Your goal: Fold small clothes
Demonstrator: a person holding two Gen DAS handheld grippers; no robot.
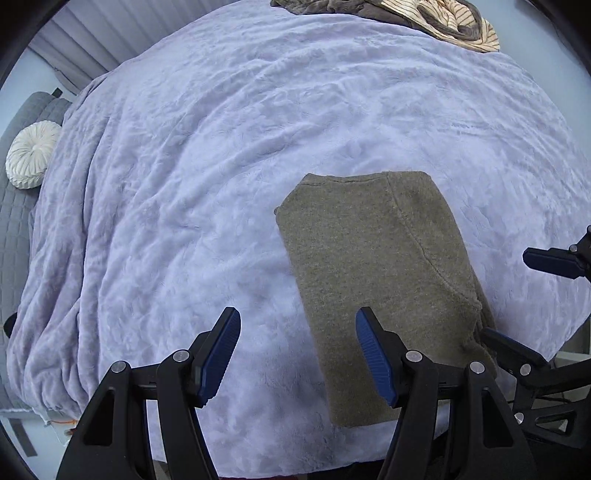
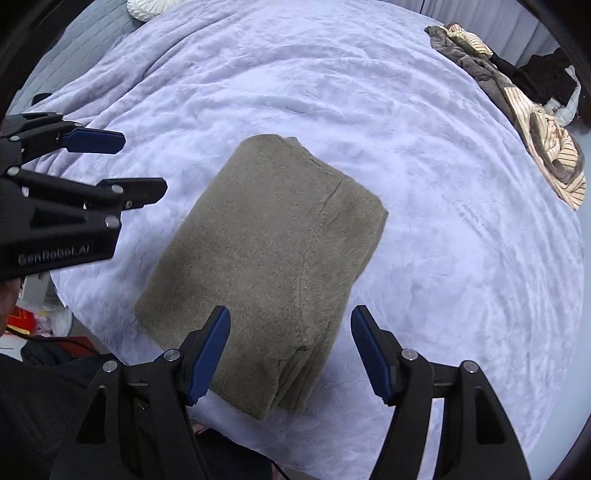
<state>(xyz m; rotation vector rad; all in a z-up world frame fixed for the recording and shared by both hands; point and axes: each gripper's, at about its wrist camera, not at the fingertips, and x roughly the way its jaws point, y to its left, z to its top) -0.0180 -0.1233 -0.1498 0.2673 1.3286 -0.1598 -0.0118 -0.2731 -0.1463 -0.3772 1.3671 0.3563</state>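
Note:
A folded olive-brown knit garment (image 1: 373, 273) (image 2: 266, 258) lies flat as a neat rectangle on the lilac plush blanket (image 1: 207, 177) (image 2: 443, 206). My left gripper (image 1: 298, 325) hovers above the garment's left edge, open, with nothing between its blue pads. It also shows at the left of the right wrist view, left gripper (image 2: 144, 162). My right gripper (image 2: 290, 321) hangs open above the garment's near corner, clear of the cloth. Its fingers (image 1: 550, 260) reach in at the right of the left wrist view.
A heap of other clothes (image 1: 443, 18) (image 2: 535, 118), striped cream and dark brown, lies at the blanket's far edge. A round white pleated cushion (image 1: 31, 155) rests on grey quilted bedding (image 1: 14, 221) at the left. Clutter (image 2: 33, 321) sits on the floor beyond the bed's near edge.

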